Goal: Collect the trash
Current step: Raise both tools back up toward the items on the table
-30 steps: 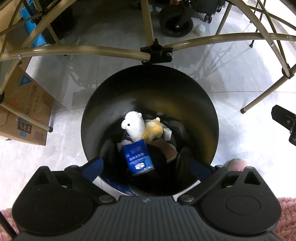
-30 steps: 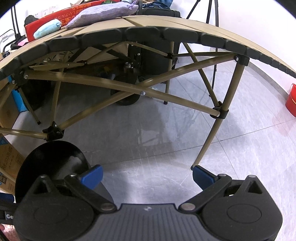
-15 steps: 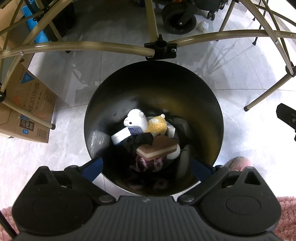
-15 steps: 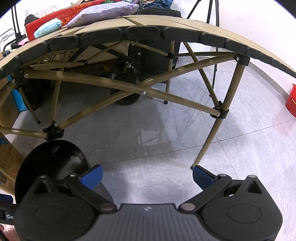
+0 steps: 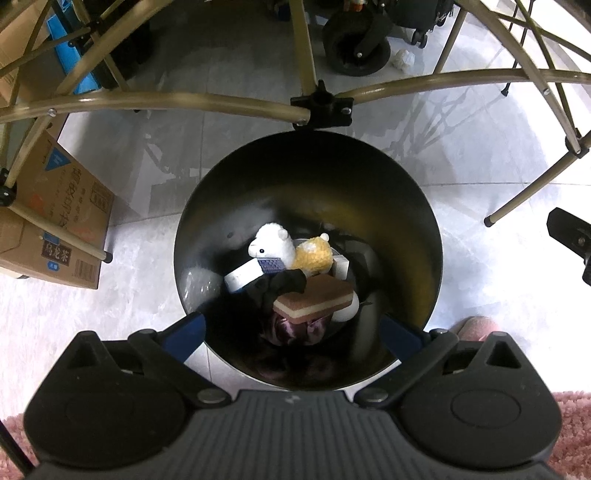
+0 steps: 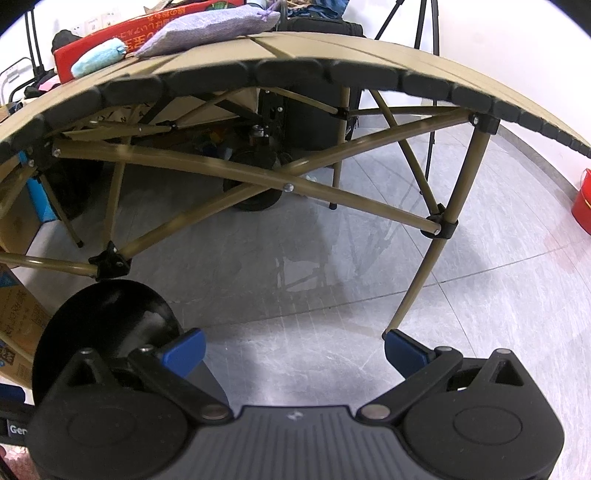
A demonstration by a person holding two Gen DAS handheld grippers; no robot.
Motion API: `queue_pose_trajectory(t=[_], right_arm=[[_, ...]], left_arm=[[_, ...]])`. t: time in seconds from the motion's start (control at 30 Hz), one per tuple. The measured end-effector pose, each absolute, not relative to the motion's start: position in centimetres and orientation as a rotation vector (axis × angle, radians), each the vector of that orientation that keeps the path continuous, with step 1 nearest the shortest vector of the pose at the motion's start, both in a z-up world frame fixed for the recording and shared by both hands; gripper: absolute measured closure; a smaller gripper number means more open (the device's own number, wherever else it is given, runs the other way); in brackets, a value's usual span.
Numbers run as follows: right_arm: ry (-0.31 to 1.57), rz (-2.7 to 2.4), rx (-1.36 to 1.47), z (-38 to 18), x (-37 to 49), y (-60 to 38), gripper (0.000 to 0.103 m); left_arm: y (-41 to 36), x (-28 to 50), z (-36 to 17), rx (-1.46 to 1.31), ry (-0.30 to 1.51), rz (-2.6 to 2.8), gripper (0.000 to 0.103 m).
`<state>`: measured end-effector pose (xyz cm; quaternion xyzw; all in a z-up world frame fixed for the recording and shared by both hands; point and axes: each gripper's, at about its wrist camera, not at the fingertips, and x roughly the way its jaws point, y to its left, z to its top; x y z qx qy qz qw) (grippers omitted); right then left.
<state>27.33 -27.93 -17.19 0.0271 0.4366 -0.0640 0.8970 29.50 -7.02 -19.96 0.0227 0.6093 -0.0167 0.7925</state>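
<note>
A black round bin stands on the floor under the table frame, seen from above in the left wrist view. Inside lie a white and yellow plush alpaca, a blue and white carton, a brown and cream sponge and dark cloth. My left gripper hangs open over the bin's near rim, with nothing between its fingers. In the right wrist view my right gripper is open and empty above bare floor, with the bin at its lower left.
A folding table with olive metal legs spans above the bin; a grey pouch and a red box lie on top. Cardboard boxes stand at left, a pink rug lies near me, and a crumpled white paper lies far behind.
The blue carton that hung between my left fingers one second ago has dropped into the bin beside the alpaca. The left gripper has lifted slightly. The right gripper barely moved.
</note>
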Motion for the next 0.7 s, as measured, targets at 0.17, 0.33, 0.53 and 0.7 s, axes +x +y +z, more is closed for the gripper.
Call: queue_pose_trajectory(t=[0.17,0.33,0.53,0.7], right_arm=[[0.892,-0.118,0.057,-16.5,27.0,-27.6,0.000],[0.863,-0.094,0.065,-15.3,26.4,-27.5,0.000],[0.819,-0.060,0.072,-13.8,25.1,-27.1,0.000],[0.773,-0.045,0.070,-12.4,24.3,-26.9,0.000]], left_arm=[[-6.8,29.0,-18.9,0.056,1.274,-0.036,0.000],[-6.4,28.5,-17.4,0.054,1.230,-0.034,0.000],[-6.3,27.8,-15.6,0.058,1.178,-0.037,0.000],[-5.8,27.2,-14.1,0.066,1.122,-0.031,0.000]])
